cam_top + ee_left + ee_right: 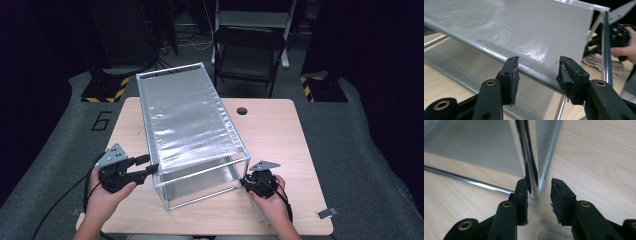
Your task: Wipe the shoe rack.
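In the high view a metal-framed rack (192,135) with a silvery mesh sheet (187,117) stretched over its top stands on the light wooden bench (280,145), running from the near edge toward the far left, with a second mesh shelf low down inside it. The left hand-held gripper (150,165) sits at the rack's near left corner, its jaws pointing right at the edge of the top sheet; the right hand-held gripper (245,182) is at the near right corner, just beside the upright post. A dark folding chair (247,52) stands beyond the far edge of the bench. In the left gripper view the left hand-held gripper (537,75) stands released, its jaws apart with the rolled edge of the mesh sheet (524,37) crossing just behind the gap; whether the pads touch it I cannot tell. The other hand shows far right beside a post. In the right gripper view the right hand-held gripper (539,195) is unclenched but narrow, with the rack's chrome corner post (530,157) rising between the jaws. The left pad lies against the post and the right pad stands clear of it.
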Demonstrator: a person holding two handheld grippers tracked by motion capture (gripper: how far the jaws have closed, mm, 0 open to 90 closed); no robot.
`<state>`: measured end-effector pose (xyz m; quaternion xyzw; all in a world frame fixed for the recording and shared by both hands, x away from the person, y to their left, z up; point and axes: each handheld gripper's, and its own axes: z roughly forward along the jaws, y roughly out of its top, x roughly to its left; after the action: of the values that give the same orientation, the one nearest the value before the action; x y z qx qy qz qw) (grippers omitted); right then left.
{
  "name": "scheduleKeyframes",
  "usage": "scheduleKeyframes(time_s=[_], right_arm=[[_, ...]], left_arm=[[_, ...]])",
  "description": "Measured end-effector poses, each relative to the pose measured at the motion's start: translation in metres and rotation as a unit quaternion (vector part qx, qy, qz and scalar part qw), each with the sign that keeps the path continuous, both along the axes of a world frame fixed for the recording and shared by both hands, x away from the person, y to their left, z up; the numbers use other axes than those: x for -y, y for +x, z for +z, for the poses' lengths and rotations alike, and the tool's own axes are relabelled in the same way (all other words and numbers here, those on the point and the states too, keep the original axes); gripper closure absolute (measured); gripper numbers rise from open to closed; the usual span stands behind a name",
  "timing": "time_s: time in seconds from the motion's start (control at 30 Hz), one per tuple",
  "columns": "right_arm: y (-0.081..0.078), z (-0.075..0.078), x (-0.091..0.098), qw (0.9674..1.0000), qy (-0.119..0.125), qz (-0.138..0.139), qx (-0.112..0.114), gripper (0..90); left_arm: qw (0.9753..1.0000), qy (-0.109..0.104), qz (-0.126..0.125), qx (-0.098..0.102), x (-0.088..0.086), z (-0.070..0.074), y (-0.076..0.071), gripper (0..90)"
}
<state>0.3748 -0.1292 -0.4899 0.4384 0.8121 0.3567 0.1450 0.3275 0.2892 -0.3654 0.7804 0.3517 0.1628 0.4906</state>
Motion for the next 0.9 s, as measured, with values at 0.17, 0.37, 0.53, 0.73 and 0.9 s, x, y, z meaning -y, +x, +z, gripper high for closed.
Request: scheduleKeyframes(time_s=[0.17,0.37,0.53,0.73,0.9], right_arm=[[0.003,-0.001,0.002,0.9999,0.010,0.005,-0.009,69.2],[0.004,-0.001,0.002,0.9993,0.016,0.018,-0.029,76.3],[0.006,-0.001,0.004,0.9993,0.015,0.022,-0.026,76.7],[0.010,-0.001,0.008,0.9989,0.028,0.015,-0.033,76.1],[0.016,-0.001,0.013,0.9989,0.033,0.003,-0.033,76.0]], left_arm=[[0.9995,0.009,0.019,0.025,-0.005,0.004,0.011,47.3],[0.9986,0.010,0.028,0.044,-0.006,0.006,0.034,40.7],[0.9979,0.037,0.048,0.025,-0.005,0.001,0.053,40.1],[0.9986,0.010,0.051,0.007,-0.007,-0.003,0.046,41.4],[0.9993,-0.002,0.037,0.010,-0.006,-0.003,0.023,41.1]])
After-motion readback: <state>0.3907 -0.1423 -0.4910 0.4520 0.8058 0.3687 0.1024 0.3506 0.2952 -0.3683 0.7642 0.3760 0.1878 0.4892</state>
